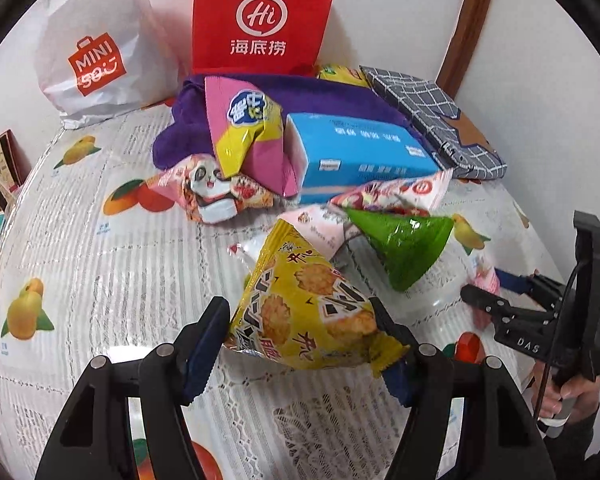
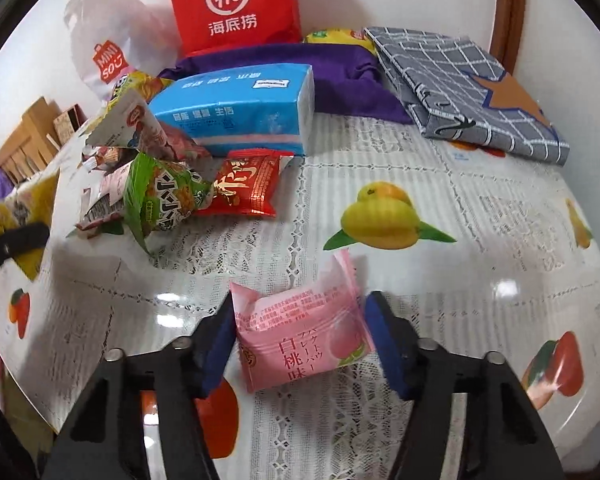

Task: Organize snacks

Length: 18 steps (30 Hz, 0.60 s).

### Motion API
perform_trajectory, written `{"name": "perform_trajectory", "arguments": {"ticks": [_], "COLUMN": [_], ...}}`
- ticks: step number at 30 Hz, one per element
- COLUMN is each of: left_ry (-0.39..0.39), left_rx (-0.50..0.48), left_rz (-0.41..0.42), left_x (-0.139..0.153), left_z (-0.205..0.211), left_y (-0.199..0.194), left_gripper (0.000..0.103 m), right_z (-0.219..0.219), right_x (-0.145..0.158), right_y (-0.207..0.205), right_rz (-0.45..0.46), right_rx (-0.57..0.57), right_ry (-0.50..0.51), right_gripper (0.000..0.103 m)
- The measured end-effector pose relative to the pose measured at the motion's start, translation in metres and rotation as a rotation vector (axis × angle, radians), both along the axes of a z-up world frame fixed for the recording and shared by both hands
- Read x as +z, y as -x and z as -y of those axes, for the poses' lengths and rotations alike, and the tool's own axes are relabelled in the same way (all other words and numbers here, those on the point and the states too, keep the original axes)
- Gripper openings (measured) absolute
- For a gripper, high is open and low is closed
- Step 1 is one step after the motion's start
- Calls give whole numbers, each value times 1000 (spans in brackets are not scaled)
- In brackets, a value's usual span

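Between the left gripper's [image 1: 302,334] blue pads sits a yellow pack [image 1: 300,304], a puffed pillow bag of rice crackers. Both pads press its sides and it hangs clear of the table [image 1: 100,264], so the claw is pinching it. It looks light and air-filled, with glossy film that could slide; the contents are brittle, so I would judge a gentle squeeze across the belly safer than a hard one, or a hold on the flat crimped seam. Behind the yellow pack lies the loose heap: a green pack [image 1: 404,248], a panda pack [image 1: 212,192], and the blue tissue box [image 1: 360,156] beyond them. To its right the other gripper shows, over something pink.

Just in front of the right gripper [image 2: 300,340] in its own view lies a pink pack [image 2: 300,336], a small peach-flavoured bar, between the two pads. The left pad seems to touch its edge; the right pad looks just apart from it, so the claw reads as spread around it and not yet biting. The pink pack rests on the table. Light, soft wrapper, firmer core: I would grip across its middle. Well behind the pink pack are a red pack [image 2: 248,188] and the blue tissue box.
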<state>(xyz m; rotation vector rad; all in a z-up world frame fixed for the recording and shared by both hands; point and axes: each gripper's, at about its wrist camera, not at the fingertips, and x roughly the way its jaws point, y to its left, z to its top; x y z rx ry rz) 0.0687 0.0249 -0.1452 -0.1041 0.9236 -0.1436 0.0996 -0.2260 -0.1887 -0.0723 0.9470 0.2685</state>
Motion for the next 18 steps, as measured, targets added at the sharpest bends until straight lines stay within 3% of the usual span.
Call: {"name": "perform_trajectory", "arguments": {"ticks": [9, 18], "left_ry": [20, 38], "left_rx": [-15, -43], "left_rz": [19, 45], "left_x": [23, 48], "left_z": [8, 15], "left_y": [-20, -40], "left_gripper": [67, 67], "right_z": [9, 15], "right_x": [26, 52], "right_y": [-3, -12], "right_rz": [16, 45], "right_rx": [11, 10], "right_ry": [-62, -98], "right_gripper": [32, 30]}}
